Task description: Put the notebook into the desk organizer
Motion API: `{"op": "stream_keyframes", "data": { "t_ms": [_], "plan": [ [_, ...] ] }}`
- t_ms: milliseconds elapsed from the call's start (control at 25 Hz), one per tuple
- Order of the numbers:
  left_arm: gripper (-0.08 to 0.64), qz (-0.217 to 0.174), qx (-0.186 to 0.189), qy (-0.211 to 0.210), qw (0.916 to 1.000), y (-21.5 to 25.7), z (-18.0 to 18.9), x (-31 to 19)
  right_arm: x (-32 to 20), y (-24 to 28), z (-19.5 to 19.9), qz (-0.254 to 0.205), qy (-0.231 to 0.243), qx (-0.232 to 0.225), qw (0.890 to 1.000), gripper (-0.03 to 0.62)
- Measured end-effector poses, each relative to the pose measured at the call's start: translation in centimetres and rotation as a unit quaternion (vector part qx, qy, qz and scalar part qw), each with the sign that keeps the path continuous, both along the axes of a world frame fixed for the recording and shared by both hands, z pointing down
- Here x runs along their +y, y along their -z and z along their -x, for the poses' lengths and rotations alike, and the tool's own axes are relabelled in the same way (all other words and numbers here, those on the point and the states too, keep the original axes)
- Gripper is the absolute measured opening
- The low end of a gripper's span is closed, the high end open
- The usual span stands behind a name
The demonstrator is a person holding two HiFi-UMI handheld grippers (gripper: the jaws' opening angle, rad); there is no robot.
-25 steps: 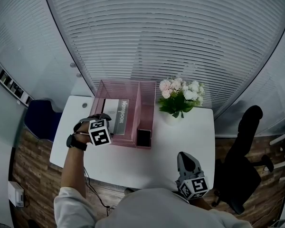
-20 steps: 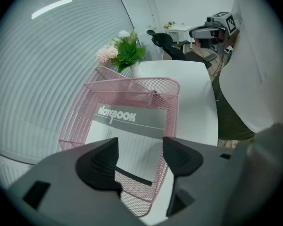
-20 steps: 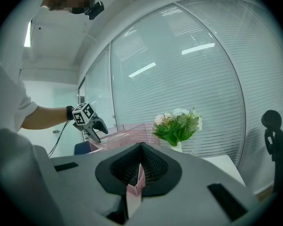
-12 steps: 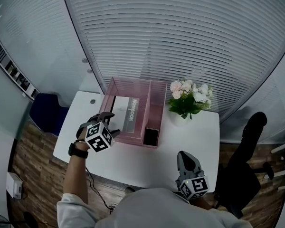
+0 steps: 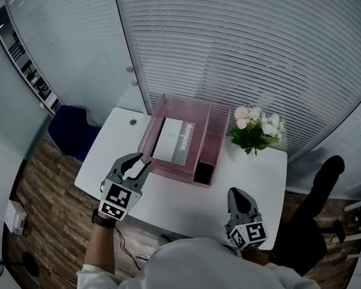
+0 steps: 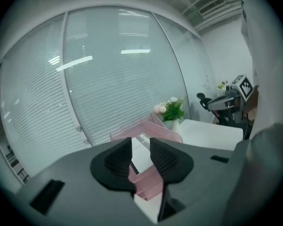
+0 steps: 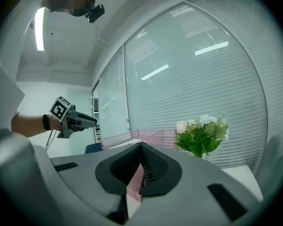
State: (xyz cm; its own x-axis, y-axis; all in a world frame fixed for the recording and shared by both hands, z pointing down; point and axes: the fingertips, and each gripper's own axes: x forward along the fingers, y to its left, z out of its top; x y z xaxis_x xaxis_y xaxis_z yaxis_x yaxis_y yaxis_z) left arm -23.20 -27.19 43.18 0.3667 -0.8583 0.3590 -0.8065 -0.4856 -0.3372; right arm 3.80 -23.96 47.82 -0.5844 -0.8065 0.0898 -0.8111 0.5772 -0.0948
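Left tongs (image 5: 143,161), held forward, are closing empty; right tongs (image 5: 237,193), near the torso, are pressed together.

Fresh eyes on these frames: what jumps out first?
The pink desk organizer at the back of the white desk, with the notebook lying flat in its wide left compartment. To its right stand pink and white flowers. The left gripper hovers empty in front of the organizer, jaws closing; the right gripper is shut at the near edge.
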Motion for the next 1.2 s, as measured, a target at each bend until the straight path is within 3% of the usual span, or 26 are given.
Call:
{"op": "stream_keyframes", "data": {
  "t_ms": [120, 320, 520, 640, 880, 1200],
  "plan": [
    [0.088, -0.025, 0.047, 0.041, 0.9977, 0.6, 1.3, 2.7, 0.0, 0.3, 1.1, -0.006, 0.012, 0.002, 1.0, 0.014],
    [0.034, -0.024, 0.123, 0.11, 0.9859, -0.3, 3.5, 6.9, 0.2, 1.3, 3.1, -0.012, 0.03, 0.006, 0.999, 0.014],
    [0.009, -0.051, 0.225, 0.174, 0.9574, -0.3, 6.3, 10.2, 0.6, 1.4, 4.5, -0.015, 0.044, 0.011, 0.999, 0.014],
    [0.009, -0.058, 0.257, 0.2, 0.9437, -0.6, 7.3, 11.9, 0.9, 1.9, 5.3, -0.019, 0.053, 0.017, 0.998, 0.014],
    [0.009, -0.048, 0.278, 0.215, 0.9348, -2.1, 7.5, 14.0, 1.6, 1.5, 6.0, -0.004, 0.052, 0.015, 0.999, 0.012],
    [0.009, -0.044, 0.273, 0.214, 0.9369, -2.5, 7.5, 14.4, 1.9, 1.4, 6.6, -0.011, 0.059, 0.023, 0.998, 0.012]
  ]
}}
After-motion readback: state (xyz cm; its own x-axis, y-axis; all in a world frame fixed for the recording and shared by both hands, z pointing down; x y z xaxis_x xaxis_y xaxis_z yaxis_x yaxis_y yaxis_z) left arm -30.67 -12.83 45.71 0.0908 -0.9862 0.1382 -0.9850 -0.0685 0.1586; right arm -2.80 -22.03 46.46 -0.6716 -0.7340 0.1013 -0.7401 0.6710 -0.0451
